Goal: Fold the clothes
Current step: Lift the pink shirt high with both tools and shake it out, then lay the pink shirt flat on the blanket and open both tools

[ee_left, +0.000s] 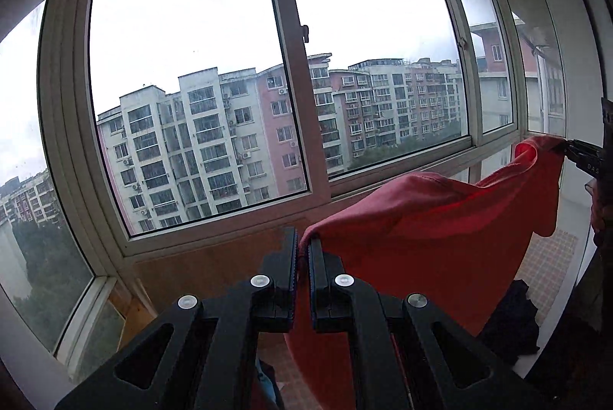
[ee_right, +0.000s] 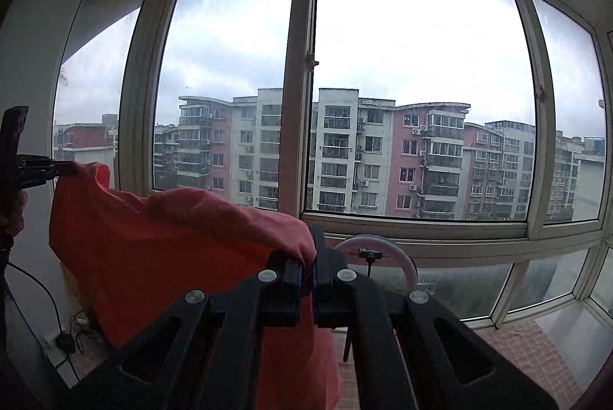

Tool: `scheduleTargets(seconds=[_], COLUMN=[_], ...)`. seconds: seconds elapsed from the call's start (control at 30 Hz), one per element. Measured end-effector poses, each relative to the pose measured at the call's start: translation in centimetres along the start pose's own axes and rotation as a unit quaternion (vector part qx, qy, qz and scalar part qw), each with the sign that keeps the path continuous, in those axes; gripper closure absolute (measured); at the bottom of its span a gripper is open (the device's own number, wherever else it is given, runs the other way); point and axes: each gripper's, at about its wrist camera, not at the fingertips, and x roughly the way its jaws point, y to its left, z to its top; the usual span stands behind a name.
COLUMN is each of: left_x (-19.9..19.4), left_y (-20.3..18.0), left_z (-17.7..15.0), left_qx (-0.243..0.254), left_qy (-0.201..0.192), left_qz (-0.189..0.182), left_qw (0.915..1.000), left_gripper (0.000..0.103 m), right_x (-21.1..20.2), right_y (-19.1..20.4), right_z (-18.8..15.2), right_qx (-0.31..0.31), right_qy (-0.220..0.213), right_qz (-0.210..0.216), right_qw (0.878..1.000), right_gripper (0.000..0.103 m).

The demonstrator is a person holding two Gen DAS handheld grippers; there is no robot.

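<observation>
A red garment (ee_left: pixel 433 230) hangs in the air, stretched between my two grippers in front of a big window. In the left wrist view my left gripper (ee_left: pixel 303 245) is shut on one top corner of it, and my right gripper (ee_left: pixel 566 149) pinches the other corner at the far right. In the right wrist view the red garment (ee_right: pixel 161 249) drapes down to the left; my right gripper (ee_right: pixel 306 257) is shut on its near corner, and my left gripper (ee_right: pixel 63 169) holds the far corner at the left edge.
A large white-framed window (ee_left: pixel 291 84) fills the background with apartment blocks outside. A dark garment (ee_left: pixel 511 325) lies on the tiled floor at the right. A white ring light (ee_right: pixel 377 249) on a stand is by the sill. Cables and a power strip (ee_right: pixel 65 341) lie at the lower left.
</observation>
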Motion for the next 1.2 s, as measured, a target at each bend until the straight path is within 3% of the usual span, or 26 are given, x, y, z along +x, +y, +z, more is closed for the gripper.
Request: scheduleTargets(seconds=[0.17, 0.3, 0.43, 0.5, 0.57, 0.63, 0.67, 0.77, 0.83, 0.9, 1.07, 1.2], left_x=[7.7, 17.7, 29.8, 35.4, 40.5, 44.6, 46.4, 51.1, 51.5, 49.5, 40.2, 30.5], left_y=[0.3, 1.2, 0.7, 0.0, -0.4, -0.2, -0.3, -0.3, -0.9, -1.4, -0.1, 2.1], left_z=[-2.7, -7.9, -15.6, -19.6, -23.3, -25.5, -26.5, -28.8, -29.9, -29.5, -27.0, -25.0], left_qx=[-0.012, -0.033, -0.037, -0.042, -0.056, -0.070, -0.077, -0.103, -0.092, -0.082, -0.050, -0.044], left_qy=[0.072, 0.156, 0.261, 0.308, 0.350, 0.369, 0.374, 0.425, 0.444, 0.435, 0.384, 0.355], left_qz=[-0.004, -0.013, -0.016, -0.024, -0.029, -0.015, -0.008, 0.014, 0.029, 0.019, 0.007, 0.032], left_qw=[0.9973, 0.9871, 0.9646, 0.9502, 0.9348, 0.9266, 0.9242, 0.8994, 0.8907, 0.8964, 0.9218, 0.9332], left_gripper=[0.099, 0.099, 0.099, 0.099, 0.099, 0.099, 0.098, 0.088, 0.086, 0.084, 0.083, 0.078], right_x=[7.6, 16.5, 25.8, 30.0, 34.0, 37.8, 40.0, 45.1, 45.5, 44.7, 35.9, 27.1], right_y=[-1.2, -2.4, -3.4, -3.7, -4.1, -4.5, -4.9, -6.8, -7.9, -8.8, -10.3, -11.8], right_z=[-3.9, -11.5, -22.9, -27.9, -30.5, -32.3, -33.2, -36.4, -38.1, -39.1, -36.2, -31.6], right_qx=[0.021, 0.044, 0.052, 0.052, 0.030, 0.013, 0.017, 0.062, 0.099, 0.126, 0.136, 0.150], right_qy=[0.066, 0.144, 0.238, 0.265, 0.269, 0.278, 0.296, 0.382, 0.420, 0.439, 0.411, 0.373], right_qz=[-0.002, -0.021, -0.060, -0.078, -0.112, -0.135, -0.138, -0.115, -0.095, -0.072, -0.034, 0.001], right_qw=[0.998, 0.988, 0.968, 0.960, 0.956, 0.951, 0.945, 0.915, 0.897, 0.886, 0.901, 0.916], right_gripper=[0.100, 0.100, 0.100, 0.100, 0.100, 0.100, 0.100, 0.091, 0.087, 0.087, 0.084, 0.084])
